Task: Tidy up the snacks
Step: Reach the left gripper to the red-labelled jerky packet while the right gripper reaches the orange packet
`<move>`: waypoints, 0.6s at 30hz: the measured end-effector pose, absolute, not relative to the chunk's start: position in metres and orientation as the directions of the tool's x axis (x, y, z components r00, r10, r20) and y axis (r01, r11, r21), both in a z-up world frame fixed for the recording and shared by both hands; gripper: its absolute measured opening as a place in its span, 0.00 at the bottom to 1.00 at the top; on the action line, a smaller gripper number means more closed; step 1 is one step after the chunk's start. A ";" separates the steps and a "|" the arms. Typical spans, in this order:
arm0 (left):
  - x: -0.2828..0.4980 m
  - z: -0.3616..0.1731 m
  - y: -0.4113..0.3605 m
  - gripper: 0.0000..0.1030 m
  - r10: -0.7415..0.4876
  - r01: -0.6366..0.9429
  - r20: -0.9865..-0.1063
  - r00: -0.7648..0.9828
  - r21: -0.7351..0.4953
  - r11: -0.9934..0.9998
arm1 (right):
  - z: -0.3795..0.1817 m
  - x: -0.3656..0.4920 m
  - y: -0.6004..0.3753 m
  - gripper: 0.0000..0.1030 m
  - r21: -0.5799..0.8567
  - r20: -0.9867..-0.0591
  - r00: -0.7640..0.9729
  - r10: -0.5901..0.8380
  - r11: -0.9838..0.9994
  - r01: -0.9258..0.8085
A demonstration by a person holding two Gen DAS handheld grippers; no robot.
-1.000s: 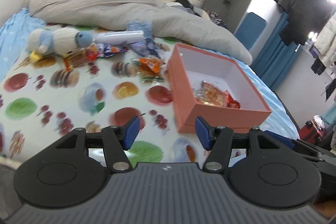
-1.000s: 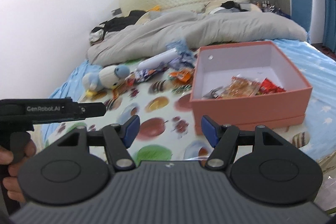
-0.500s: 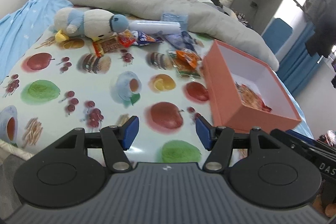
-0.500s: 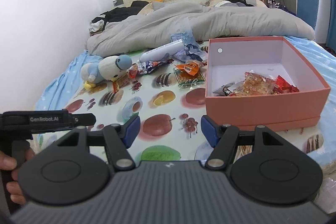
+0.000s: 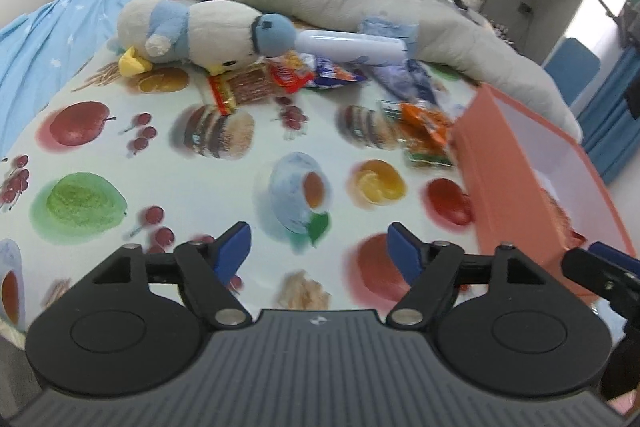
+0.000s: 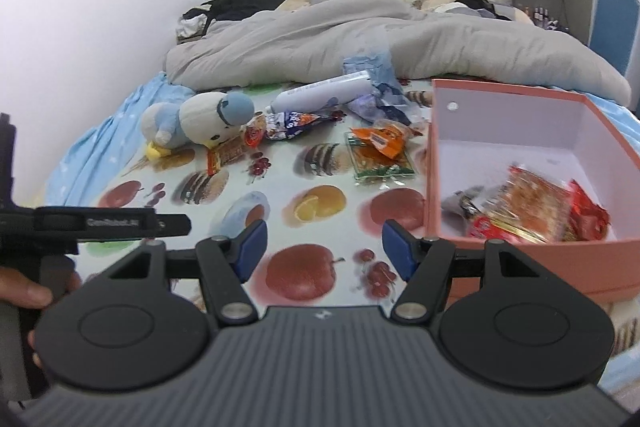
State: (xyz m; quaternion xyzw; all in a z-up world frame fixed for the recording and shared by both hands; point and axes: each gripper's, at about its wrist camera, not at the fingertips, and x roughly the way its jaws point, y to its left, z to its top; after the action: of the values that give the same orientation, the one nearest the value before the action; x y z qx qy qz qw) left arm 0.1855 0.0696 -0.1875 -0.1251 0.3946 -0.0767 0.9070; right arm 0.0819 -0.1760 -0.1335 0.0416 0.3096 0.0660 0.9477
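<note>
A pink box (image 6: pixel 520 259) sits at the right of the fruit-print cloth (image 6: pixel 256 195) and holds several snack packets (image 6: pixel 532 215). It also shows in the left wrist view (image 5: pixel 516 179). Loose snacks lie beyond: an orange packet (image 6: pixel 380 143) (image 5: pixel 424 131), a brown and red bar (image 5: pixel 240 87) (image 6: pixel 226 153), a blue and red packet (image 5: pixel 320 75) (image 6: pixel 296 119). My left gripper (image 5: pixel 320 251) is open and empty above the cloth. My right gripper (image 6: pixel 322 253) is open and empty, just left of the box's near corner.
A plush penguin (image 5: pixel 200 31) lies at the back left by a white tube (image 5: pixel 348 45) and crumpled blue wrapping (image 6: pixel 372 83). A grey duvet (image 6: pixel 360 43) covers the far bed. The left gripper's body (image 6: pixel 92 227) shows at the right wrist view's left edge.
Both grippers have moved forward over the cloth toward the loose snacks. The left one has swung left, so the box now sits at its right edge. Both stayed open.
</note>
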 end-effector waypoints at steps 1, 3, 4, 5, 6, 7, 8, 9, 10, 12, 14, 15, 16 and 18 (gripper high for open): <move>0.192 -0.191 0.072 0.78 -0.232 0.034 -0.701 0.674 -0.285 0.958 | -0.136 0.088 -0.173 0.64 0.117 -0.585 0.797 0.151 0.988 -0.101; 0.206 -0.199 0.079 0.78 -0.239 0.031 -0.709 0.664 -0.293 0.956 | -0.141 0.101 -0.167 0.64 0.119 -0.594 0.790 0.154 0.987 -0.104; 0.214 -0.203 0.081 0.78 -0.235 0.023 -0.712 0.662 -0.295 0.955 | -0.144 0.108 -0.165 0.64 0.118 -0.598 0.786 0.155 0.987 -0.104; 0.222 -0.206 0.084 0.78 -0.228 0.015 -0.715 0.661 -0.291 0.957 | -0.147 0.116 -0.162 0.64 0.114 -0.601 0.785 0.151 0.988 -0.103; 0.229 -0.209 0.086 0.78 -0.223 0.011 -0.718 0.660 -0.287 0.958 | -0.150 0.122 -0.161 0.63 0.109 -0.604 0.784 0.146 0.989 -0.100; 0.237 -0.212 0.088 0.78 -0.218 0.008 -0.720 0.659 -0.282 0.959 | -0.153 0.129 -0.159 0.63 0.104 -0.606 0.783 0.141 0.990 -0.097; 0.245 -0.215 0.090 0.78 -0.214 0.005 -0.722 0.658 -0.279 0.960 | -0.156 0.137 -0.158 0.62 0.101 -0.608 0.782 0.136 0.990 -0.094; 0.254 -0.218 0.092 0.78 -0.208 0.001 -0.723 0.659 -0.275 0.961 | -0.160 0.146 -0.156 0.62 0.095 -0.608 0.783 0.129 0.991 -0.090; 0.263 -0.221 0.093 0.78 -0.202 -0.002 -0.726 0.658 -0.270 0.963 | -0.164 0.154 -0.155 0.62 0.088 -0.608 0.784 0.121 0.993 -0.084; 0.281 -0.228 0.096 0.78 -0.193 -0.006 -0.731 0.655 -0.260 0.966 | -0.170 0.170 -0.155 0.62 0.080 -0.607 0.788 0.105 0.994 -0.071; 0.299 -0.237 0.098 0.78 -0.175 -0.010 -0.737 0.653 -0.240 0.971 | -0.177 0.188 -0.156 0.61 0.075 -0.605 0.791 0.086 0.996 -0.051; 0.309 -0.242 0.099 0.78 -0.165 -0.010 -0.740 0.652 -0.226 0.974 | -0.180 0.196 -0.157 0.61 0.069 -0.603 0.794 0.074 0.997 -0.041; 0.317 -0.246 0.100 0.78 -0.157 -0.009 -0.743 0.651 -0.215 0.977 | -0.184 0.204 -0.158 0.61 0.063 -0.601 0.797 0.061 0.998 -0.029; 0.335 -0.256 0.101 0.78 -0.141 -0.004 -0.748 0.648 -0.188 0.982 | -0.191 0.221 -0.159 0.61 0.047 -0.592 0.806 0.030 0.999 -0.003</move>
State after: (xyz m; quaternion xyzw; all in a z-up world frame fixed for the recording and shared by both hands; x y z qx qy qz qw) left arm 0.3347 0.1008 -0.2559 -0.0865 0.4176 -0.0378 0.9037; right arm 0.2208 -0.1591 -0.1910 0.0218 0.3117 0.0088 0.9499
